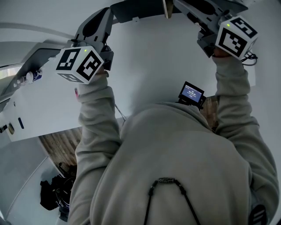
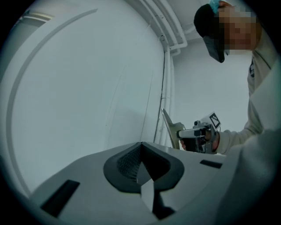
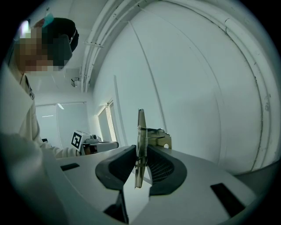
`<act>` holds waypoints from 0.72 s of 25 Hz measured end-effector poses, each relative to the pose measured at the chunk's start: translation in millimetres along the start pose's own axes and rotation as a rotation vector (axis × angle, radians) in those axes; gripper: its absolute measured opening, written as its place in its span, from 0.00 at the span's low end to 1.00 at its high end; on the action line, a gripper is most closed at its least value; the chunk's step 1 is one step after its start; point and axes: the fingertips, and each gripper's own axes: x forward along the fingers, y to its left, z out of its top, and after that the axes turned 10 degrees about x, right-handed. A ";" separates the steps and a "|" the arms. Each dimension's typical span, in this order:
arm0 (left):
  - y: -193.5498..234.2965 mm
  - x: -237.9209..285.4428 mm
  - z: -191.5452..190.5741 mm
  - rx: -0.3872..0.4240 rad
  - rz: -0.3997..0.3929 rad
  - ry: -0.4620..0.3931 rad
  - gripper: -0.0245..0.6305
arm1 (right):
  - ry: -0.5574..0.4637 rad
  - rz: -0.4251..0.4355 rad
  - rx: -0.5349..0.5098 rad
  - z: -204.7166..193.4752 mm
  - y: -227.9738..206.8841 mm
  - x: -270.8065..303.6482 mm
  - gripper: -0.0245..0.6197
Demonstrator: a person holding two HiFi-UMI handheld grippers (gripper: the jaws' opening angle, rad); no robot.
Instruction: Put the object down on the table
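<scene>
A thin metal plate (image 3: 140, 127) with a small spring and bracket on it stands on edge between the pads of my right gripper (image 3: 140, 169), which is shut on it. In the left gripper view the same plate (image 2: 168, 126) shows ahead and to the right, still in the right gripper (image 2: 198, 134). My left gripper (image 2: 140, 170) has its pads together with nothing between them. In the head view both grippers are held up over the white table (image 1: 149, 66), the left gripper (image 1: 131, 12) at upper left, the right gripper (image 1: 175, 5) at upper right beside the plate (image 1: 167, 8).
A small device with a lit screen (image 1: 191, 93) stands near the table's edge. Wooden floor (image 1: 61, 147) and a black bag (image 1: 55, 195) lie below at the left. White walls with pipes (image 2: 169, 39) are ahead of both grippers.
</scene>
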 end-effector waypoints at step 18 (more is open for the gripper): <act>0.6 12.4 -14.9 -0.042 -0.006 0.058 0.04 | 0.063 -0.033 0.054 -17.6 -19.4 2.6 0.19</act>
